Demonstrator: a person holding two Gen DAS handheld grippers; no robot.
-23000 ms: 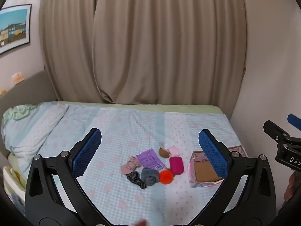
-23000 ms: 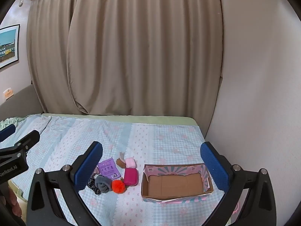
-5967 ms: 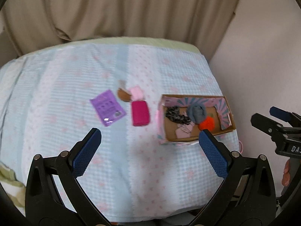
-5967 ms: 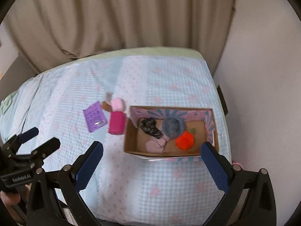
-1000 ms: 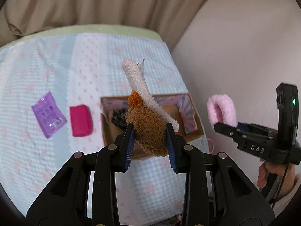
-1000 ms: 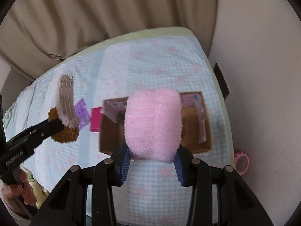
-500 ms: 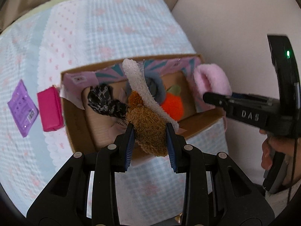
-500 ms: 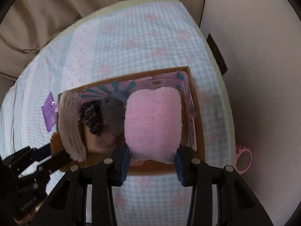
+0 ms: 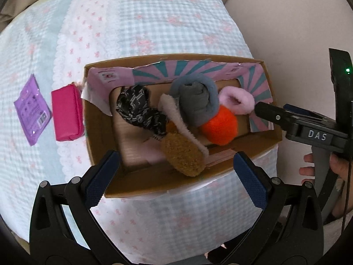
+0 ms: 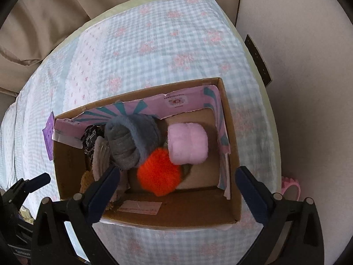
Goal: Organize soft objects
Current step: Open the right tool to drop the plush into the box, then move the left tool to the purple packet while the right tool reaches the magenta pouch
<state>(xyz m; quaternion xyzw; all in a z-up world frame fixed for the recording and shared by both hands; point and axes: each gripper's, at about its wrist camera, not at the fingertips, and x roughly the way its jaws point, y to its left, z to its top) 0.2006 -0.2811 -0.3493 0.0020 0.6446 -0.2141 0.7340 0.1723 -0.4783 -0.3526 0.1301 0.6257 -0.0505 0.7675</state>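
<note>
An open cardboard box [image 9: 154, 182] [image 10: 176, 218] sits on the checked bedspread. Inside lie a black patterned scrunchie [image 9: 141, 110], a rolled grey sock [image 9: 195, 101] [image 10: 130, 141], an orange pom-pom [image 9: 220, 125] [image 10: 158, 172], a brown-and-cream plush piece [image 9: 183, 154] [image 10: 100, 156] and a fluffy pink roll [image 9: 237, 99] [image 10: 187, 143]. My left gripper [image 9: 176, 174] hangs over the box's near wall, jaws opening, nothing between the pads. My right gripper [image 10: 176, 185] hovers above the box's right half, jaws opening too, pads bare. In the left wrist view the right gripper [image 9: 273, 111] reaches in from the right.
A magenta pouch [image 9: 67, 114] and a purple packet [image 9: 32, 112] lie on the bedspread left of the box. The wall runs close along the bed's right side, with a pink ring [image 10: 291, 187] on the floor there. A person's hand [image 9: 308, 165] holds the right gripper.
Both grippers sank toward the box and opened. The brown-and-cream plush left the left jaws and the pink roll left the right jaws; both now lie in the box.
</note>
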